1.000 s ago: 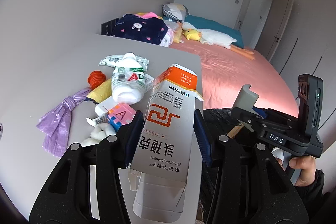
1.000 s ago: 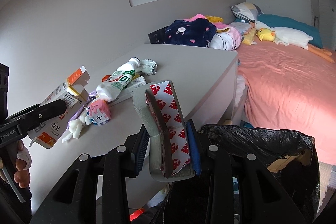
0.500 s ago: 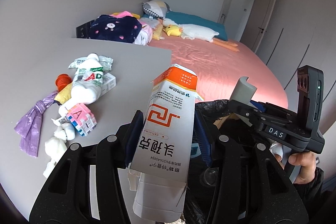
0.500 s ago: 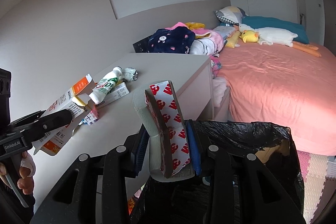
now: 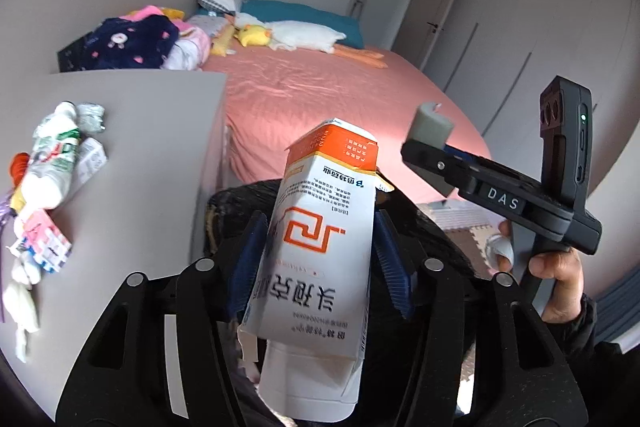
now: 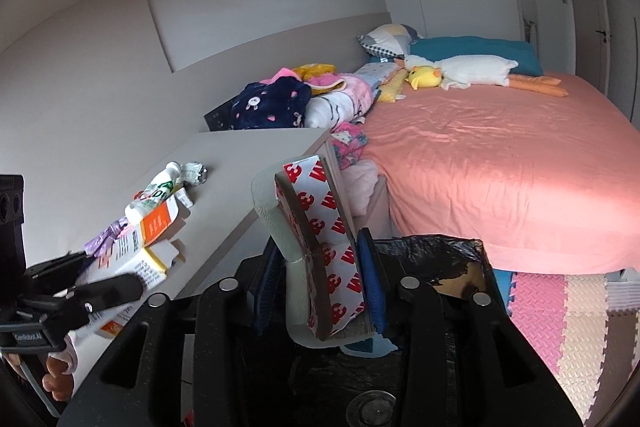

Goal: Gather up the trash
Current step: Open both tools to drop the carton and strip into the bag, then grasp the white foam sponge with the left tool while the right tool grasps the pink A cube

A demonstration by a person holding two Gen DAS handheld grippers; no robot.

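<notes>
Now both hand-held grippers' jaws are opening above the black bin bag (image 6: pixel 440 247); left hand-held gripper (image 5: pixel 320 259) frees the carton (image 5: pixel 320 247); right hand-held gripper (image 6: pixel 320 287) frees the tape backing (image 6: pixel 324 239); either could miss the rim

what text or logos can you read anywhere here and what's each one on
"DAS": label on the right claw, seen from the left wrist view.
"3M", repeated in red: backing of the foam tape piece between the right claw's opening jaws.
"AD": bottle on the table.
Carton between the left claw's opening jaws: upside-down Chinese print and an orange logo; small lines unreadable.
Label on the left claw's body: too blurred.
</notes>
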